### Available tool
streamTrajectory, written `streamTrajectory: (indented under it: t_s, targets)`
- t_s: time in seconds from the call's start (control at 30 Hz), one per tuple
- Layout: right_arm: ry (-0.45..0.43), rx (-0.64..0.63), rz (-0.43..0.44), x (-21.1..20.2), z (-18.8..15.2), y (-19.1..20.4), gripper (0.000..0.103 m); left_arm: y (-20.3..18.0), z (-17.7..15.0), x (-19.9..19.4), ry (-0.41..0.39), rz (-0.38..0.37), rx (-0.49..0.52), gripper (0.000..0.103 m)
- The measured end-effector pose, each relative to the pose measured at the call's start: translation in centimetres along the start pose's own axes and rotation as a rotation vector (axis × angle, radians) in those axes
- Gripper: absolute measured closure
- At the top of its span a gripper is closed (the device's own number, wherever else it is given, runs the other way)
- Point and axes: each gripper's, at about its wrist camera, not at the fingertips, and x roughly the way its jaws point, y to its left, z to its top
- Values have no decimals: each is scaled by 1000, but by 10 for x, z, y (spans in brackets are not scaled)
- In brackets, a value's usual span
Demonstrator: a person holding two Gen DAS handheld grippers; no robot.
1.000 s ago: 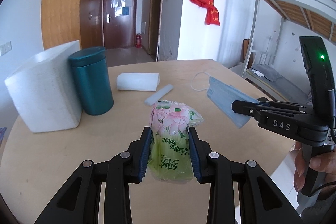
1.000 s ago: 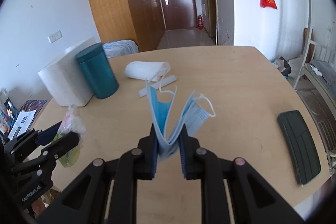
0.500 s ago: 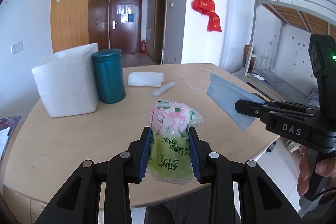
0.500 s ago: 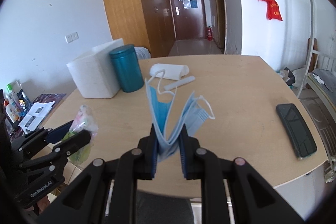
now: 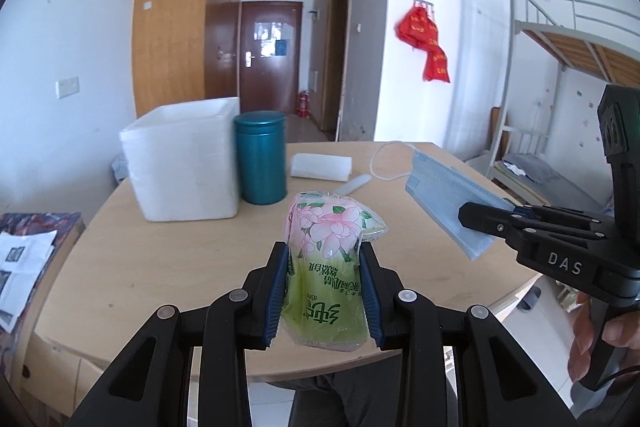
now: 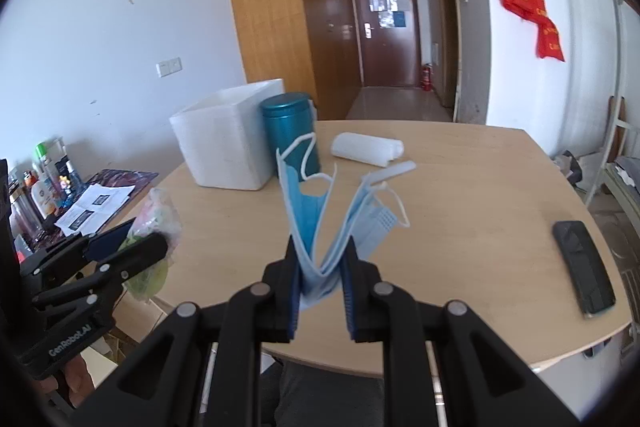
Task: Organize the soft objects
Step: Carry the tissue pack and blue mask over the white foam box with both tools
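My left gripper (image 5: 323, 255) is shut on a green and pink flowered tissue pack (image 5: 326, 259), held in the air above the near edge of the round wooden table (image 5: 160, 259). My right gripper (image 6: 320, 247) is shut on a folded blue face mask (image 6: 316, 211), its white ear loops dangling, also lifted over the table's front edge. In the left wrist view the right gripper (image 5: 472, 217) holds the mask (image 5: 444, 195) at the right. The left gripper (image 6: 138, 247) with the tissue pack (image 6: 158, 215) shows at the lower left of the right wrist view.
On the table's far side stand a white foam box (image 5: 188, 163), a teal canister (image 5: 261, 157), a rolled white towel (image 5: 320, 167) and a white stick (image 5: 354, 183). A black phone (image 6: 583, 269) lies at the right edge. Papers and bottles (image 6: 48, 183) fill a low side table.
Both grippers have drawn back from the table and risen slightly, each keeping its hold. The table's near edge and a person's lap now show below them.
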Motion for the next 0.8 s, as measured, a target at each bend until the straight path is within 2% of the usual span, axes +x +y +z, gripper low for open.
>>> streamTrajectory:
  t_s: [0.17,0.5,0.8]
  targets:
    - [-1,-24,50,9,2,17,81,19,-1,-15,-33,53,-22,67]
    - [8,-93,155,40,18,60,81,69,4,-21,-51,180,-93,67]
    - [6,-145,220,60,36,88,81,93,14,-14,-53,220,-118,67]
